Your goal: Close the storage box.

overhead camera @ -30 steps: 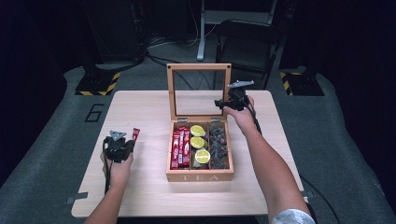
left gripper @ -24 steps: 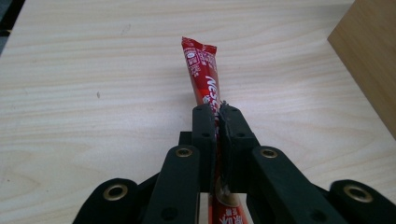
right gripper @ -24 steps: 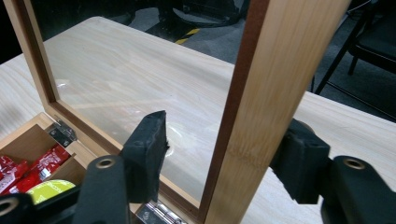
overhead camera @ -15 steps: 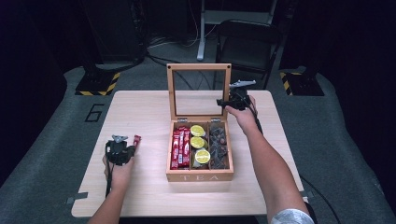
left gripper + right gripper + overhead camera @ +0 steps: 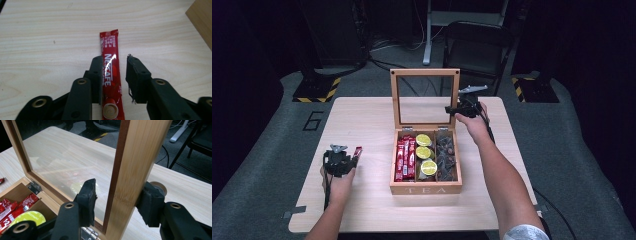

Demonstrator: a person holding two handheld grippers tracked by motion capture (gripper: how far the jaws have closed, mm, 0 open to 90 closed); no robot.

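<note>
Two tools engaged: right tool straddles the tea box lid, spread; left tool loosely brackets the Nescafé stick. Next, pinch and lift.

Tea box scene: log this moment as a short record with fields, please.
setting: wooden table
tea box: open, three compartments
lid: upright, glass pane in wooden frame
box contents: red sachets left, round lime-green packs middle, dark packets right
left gripper: jaws either side of a red coffee stick lying on the table, one pad touching, gap at the other, not clamped
right gripper: jaws straddling the lid's right frame post, gap at one pad
</note>
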